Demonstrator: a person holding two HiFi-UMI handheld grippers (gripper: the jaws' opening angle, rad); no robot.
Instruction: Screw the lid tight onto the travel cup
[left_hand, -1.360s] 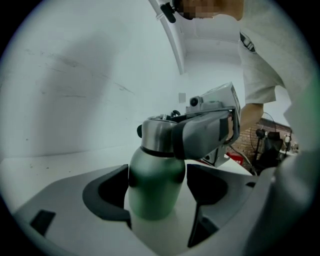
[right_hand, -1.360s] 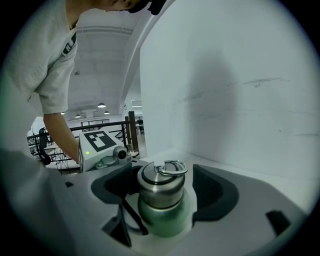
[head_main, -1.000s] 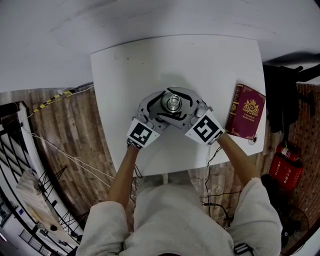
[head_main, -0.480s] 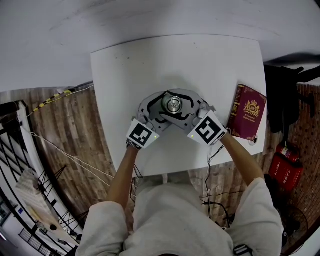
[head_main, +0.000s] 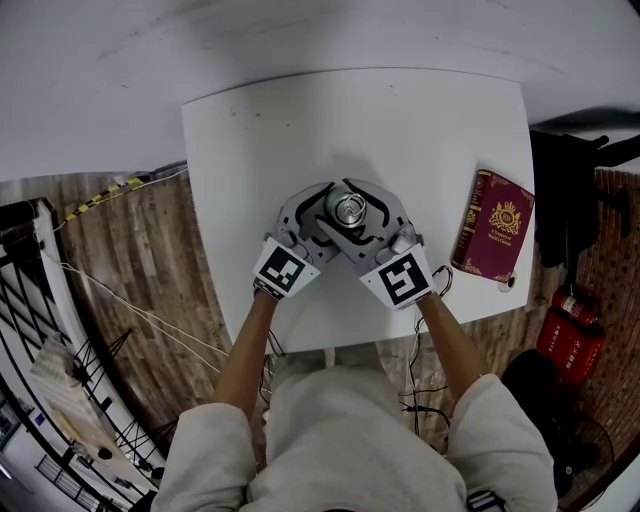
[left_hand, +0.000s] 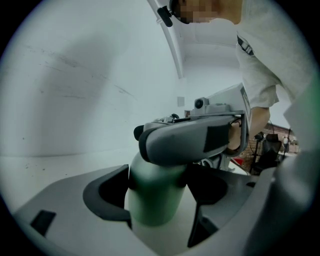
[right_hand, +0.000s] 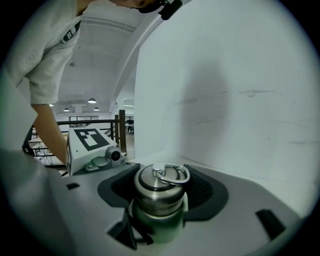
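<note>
The travel cup stands upright in the middle of the white table, both grippers wrapped around it. Its pale green and white body sits between the pads of my left gripper, which is shut on it low down. The steel lid, with a ring lying on top, sits on the cup's mouth. My right gripper has just been closing and now has its pads against both sides of the lid. One right jaw crosses the left gripper view and hides the lid there.
A dark red book with a gold crest lies near the table's right edge. Beyond that edge are a black object and a red extinguisher on the wooden floor. Cables hang below the table's near edge.
The right gripper's marker cube has swung down and left around the cup, and the forearm has come in closer with it. The left gripper and the cup have kept still.
</note>
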